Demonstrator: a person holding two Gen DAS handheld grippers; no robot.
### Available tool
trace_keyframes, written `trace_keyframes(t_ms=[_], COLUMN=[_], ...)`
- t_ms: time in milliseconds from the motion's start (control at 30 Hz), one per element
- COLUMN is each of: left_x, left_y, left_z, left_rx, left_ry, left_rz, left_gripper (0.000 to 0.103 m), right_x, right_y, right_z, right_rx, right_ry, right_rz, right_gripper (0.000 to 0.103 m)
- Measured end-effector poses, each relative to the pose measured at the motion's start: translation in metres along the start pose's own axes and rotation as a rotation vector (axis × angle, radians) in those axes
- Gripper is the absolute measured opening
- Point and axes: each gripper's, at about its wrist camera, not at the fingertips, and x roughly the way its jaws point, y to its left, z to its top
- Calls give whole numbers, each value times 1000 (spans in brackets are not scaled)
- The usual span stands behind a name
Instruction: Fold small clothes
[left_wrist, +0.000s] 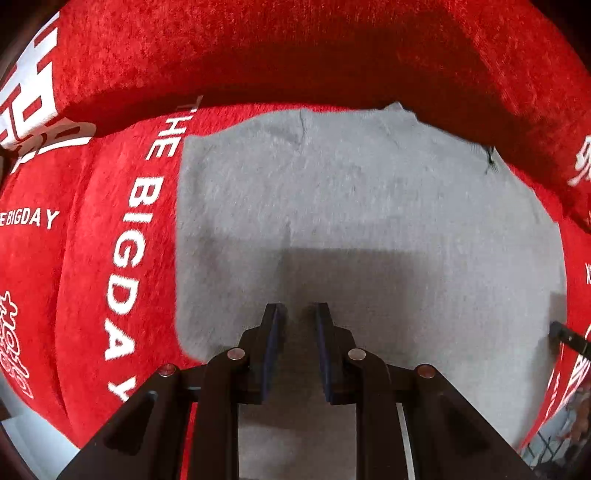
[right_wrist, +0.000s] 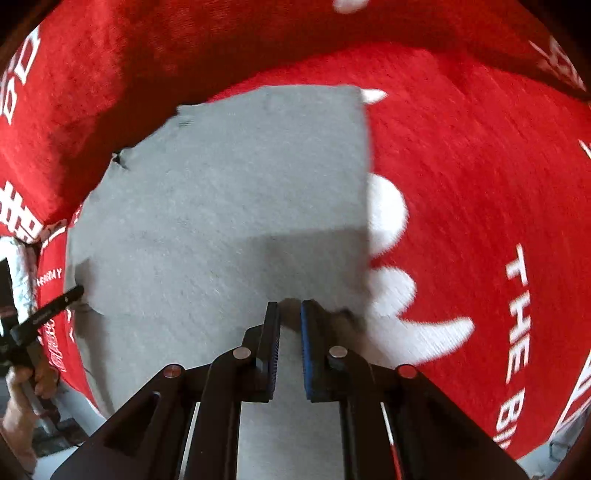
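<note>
Grey garment (left_wrist: 369, 221) — a small knit piece, lying flat on the red plush cover (left_wrist: 110, 240) printed with white lettering, its far edge close to the raised red backrest. By its look it is light, soft and limp; it should drape and crease wherever lifted, and the fuzzy cover beneath will probably drag on it rather than let it slide. Best hold, in my judgement: a hem or corner, pinched through all layers, since the middle offers no edge to bite. The left gripper (left_wrist: 297, 306) hangs over the near part of the cloth, jaws a small way apart with grey fabric visible between them — whether any cloth is pinched cannot be told. The right gripper (right_wrist: 290, 304) sits near the garment's right-hand edge, jaws narrowly apart; a small ruck of fabric shows at the tips, yet an actual grip cannot be confirmed. A dark mark (left_wrist: 490, 162) sits at one far corner.
</note>
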Motion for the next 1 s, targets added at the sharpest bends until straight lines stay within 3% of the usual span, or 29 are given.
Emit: trace_keyframes(t_ms=[67,267,500,767,900,933,967,1000], left_x=[-4,-12,-26,-33,-36,-36,-36,-36], left_y=[4,4,-19,-45,-49,-48,-47,-46], left_z=[-4,-9,-23,-37,-44,-46,-47,-48], left_rx=[1,-27,2,13,8,2,-3,-11], left_ry=[6,29,37,71,69,71,75,77], left_rz=[4,29,40,66,63,72,75,77], left_gripper=[22,22,22,22,22,24,59,84], right_x=[-2,-15,-22,-17,-23,-25,-25,-26], right_y=[-6,-15,-2,5,8,10,11,14], right_z=[-4,-14,-26,-27,-29,-29,-28,-27], right_rx=[4,45,64,77,56,50,44,39], right_ry=[28,37,47,68,74,72,70,70], right_rz=[-41,-11,58,73,68,68,70,73], right_gripper=[16,16,17,22,39,40,40,40])
